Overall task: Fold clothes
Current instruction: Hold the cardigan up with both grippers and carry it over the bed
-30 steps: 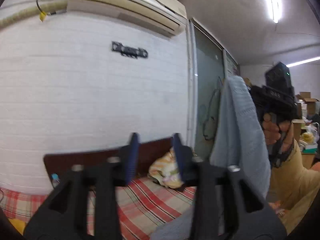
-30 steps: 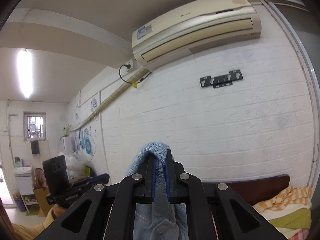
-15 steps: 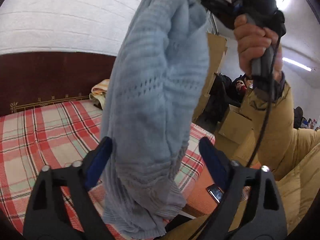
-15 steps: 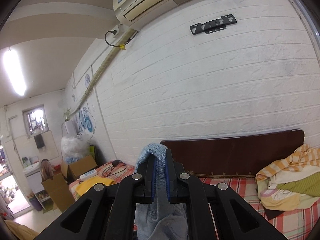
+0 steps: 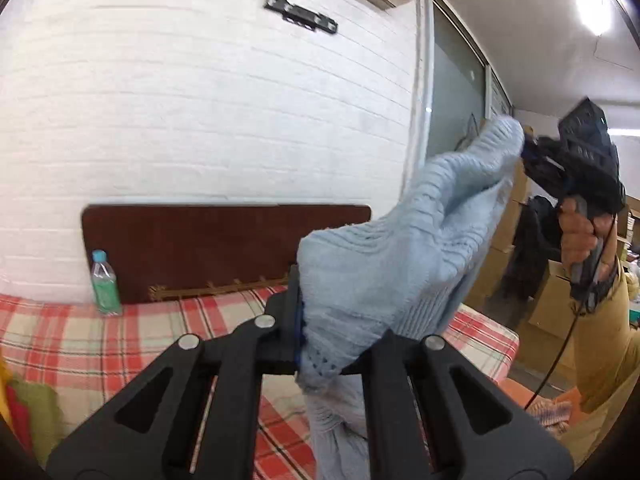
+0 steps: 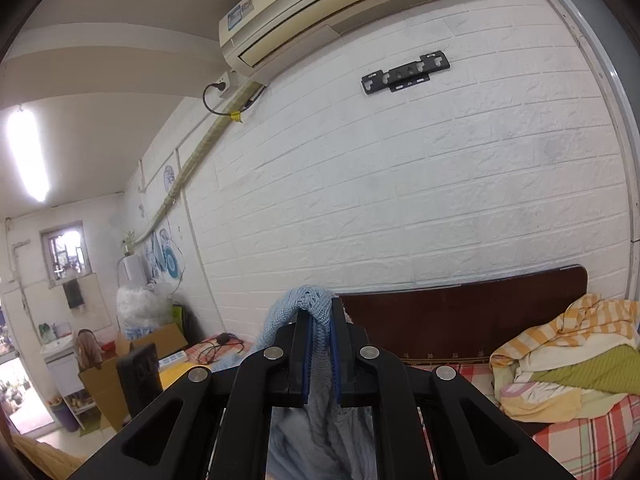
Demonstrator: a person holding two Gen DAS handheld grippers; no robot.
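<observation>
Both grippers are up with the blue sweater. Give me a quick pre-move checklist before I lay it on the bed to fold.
1. Right gripper shut on light blue sweater: ok.
2. Left gripper grip: fabric covers one finger, cannot tell.
3. Sweater spread flat between grippers: not ok, bunched.
4. Sweater lifted off checked bedsheet: ok.
5. Landing spot: water bottle stands by the headboard, clothes pile on bed: not ok.

Bedroom: bed (image 5: 120, 340), headboard (image 5: 200, 248), air conditioner (image 6: 340, 4).
</observation>
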